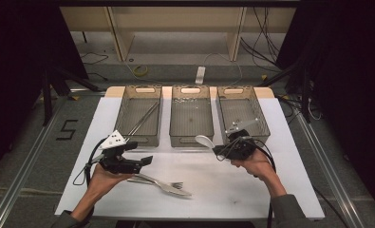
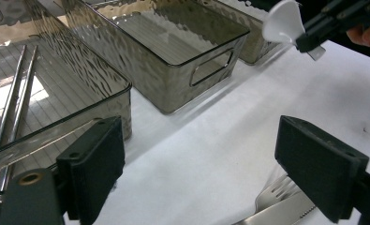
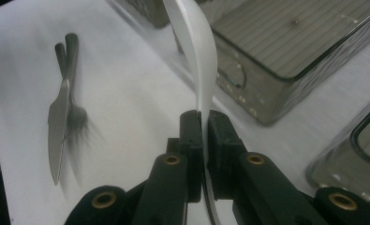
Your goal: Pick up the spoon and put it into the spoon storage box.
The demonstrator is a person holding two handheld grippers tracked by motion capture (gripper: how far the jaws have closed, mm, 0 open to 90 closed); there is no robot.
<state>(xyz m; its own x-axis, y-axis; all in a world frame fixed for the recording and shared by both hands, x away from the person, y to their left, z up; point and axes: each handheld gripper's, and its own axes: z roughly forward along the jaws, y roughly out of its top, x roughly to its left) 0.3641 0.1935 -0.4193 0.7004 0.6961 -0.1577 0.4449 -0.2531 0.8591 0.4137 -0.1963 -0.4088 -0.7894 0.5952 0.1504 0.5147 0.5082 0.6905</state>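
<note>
Between right tool [image 3: 202, 140] pads, white spoon [image 3: 199, 51]

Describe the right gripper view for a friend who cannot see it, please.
Two black jaws of the right gripper are clamped on the handle of a white spoon, which rises up the middle. On the white table to the left lie a knife and fork, crossed; smoky clear bins sit to the right.
</note>
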